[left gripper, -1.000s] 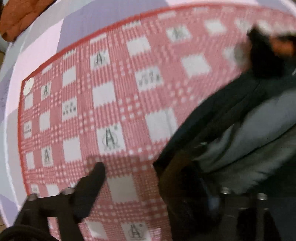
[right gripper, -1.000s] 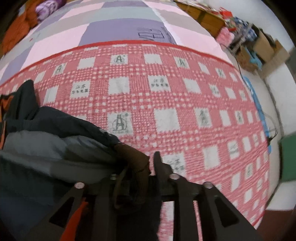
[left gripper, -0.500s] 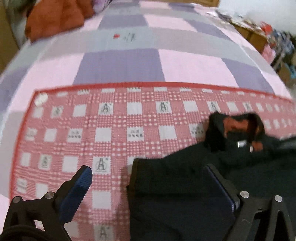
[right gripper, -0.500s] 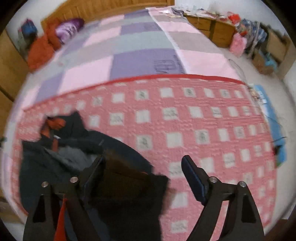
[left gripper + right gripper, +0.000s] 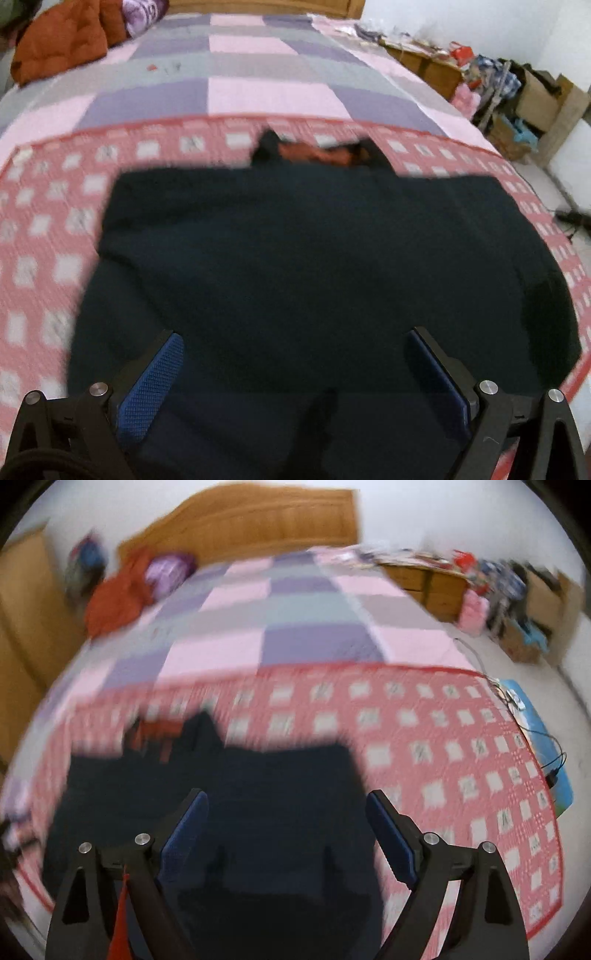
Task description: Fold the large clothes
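Left tongs (image 5: 291,373): spread wide, holding nothing.
Right tongs (image 5: 288,834): just opened, holding nothing.
Dark garment (image 5: 314,258): flat beneath and ahead of both, longer across than deep, neither nearer.

A red-and-white checked woven mat (image 5: 55,229) covered the near end of the bed, over a quilt of pink, purple and grey squares (image 5: 258,85). At the bed's far left corner lay a rust-orange padded bundle (image 5: 62,40) beside a purple patterned one (image 5: 170,566), below a wooden headboard (image 5: 258,520). Beyond the right edge stood a low wooden cabinet (image 5: 424,581) and cardboard boxes (image 5: 543,99).
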{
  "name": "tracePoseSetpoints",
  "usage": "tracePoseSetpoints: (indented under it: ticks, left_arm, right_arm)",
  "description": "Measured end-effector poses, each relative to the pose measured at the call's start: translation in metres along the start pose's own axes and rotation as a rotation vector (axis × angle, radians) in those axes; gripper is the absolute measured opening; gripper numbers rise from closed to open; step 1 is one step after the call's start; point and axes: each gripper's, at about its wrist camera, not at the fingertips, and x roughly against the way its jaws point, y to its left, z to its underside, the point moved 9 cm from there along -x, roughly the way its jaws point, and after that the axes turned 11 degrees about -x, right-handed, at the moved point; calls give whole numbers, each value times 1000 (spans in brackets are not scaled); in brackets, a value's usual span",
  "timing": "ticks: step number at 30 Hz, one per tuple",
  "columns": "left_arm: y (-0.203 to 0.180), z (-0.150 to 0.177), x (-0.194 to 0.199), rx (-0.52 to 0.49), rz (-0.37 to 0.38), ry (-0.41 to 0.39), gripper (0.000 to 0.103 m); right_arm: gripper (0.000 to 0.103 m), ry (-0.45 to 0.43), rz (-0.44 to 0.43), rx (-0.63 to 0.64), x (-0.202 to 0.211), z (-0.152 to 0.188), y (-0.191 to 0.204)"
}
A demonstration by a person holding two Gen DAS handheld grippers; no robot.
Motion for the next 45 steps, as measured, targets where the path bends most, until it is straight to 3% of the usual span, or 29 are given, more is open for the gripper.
tracePoseSetpoints:
  ticks: [3,5,6,7,12,15,19,29,31,35,41,43,45]
  left_arm:
    - [-27,27,-24,-60,-13,51,99]
    - [-31,38,-57,-128,-60,122,102]
    - [-26,35,-67,-138,-76,121,103]
    - [-23,32,-72,-140,-78,113,103]
    - [-4,-14,-93,-135,-97,49,103]
    - [6,-32,-99,-115,-95,16,103]
    - [18,-45,-107,-86,-120,-17,103]
    - [75,-74,-134,25,-182,-46,103]
    - [93,-74,-134,53,-217,-45,103]
    - [166,-49,-133,216,-285,5,103]
    - [229,-5,-137,401,-339,81,103]
    - [228,-1,-142,384,-342,90,103]
    - [221,-6,-144,298,-410,87,103]
  right_arm:
    - [89,113,7,109,-24,83,43]
    - [91,162,61,172,-51,112,51]
    - [98,157,95,185,-66,115,53]
    - [103,154,118,167,-81,108,52]
    - [103,127,105,209,-125,61,69]
    - [103,90,84,224,-133,42,76]
    - [103,68,58,127,-146,15,68]
    - [103,4,83,79,-159,-16,51]
    - [103,-12,113,46,-156,-22,35]
    - [103,-22,203,-102,-160,-38,-28]
    - [103,45,244,-382,-172,-35,-111]
    - [103,60,234,-386,-178,-31,-112]
    - [103,41,280,-324,-179,-32,-106]
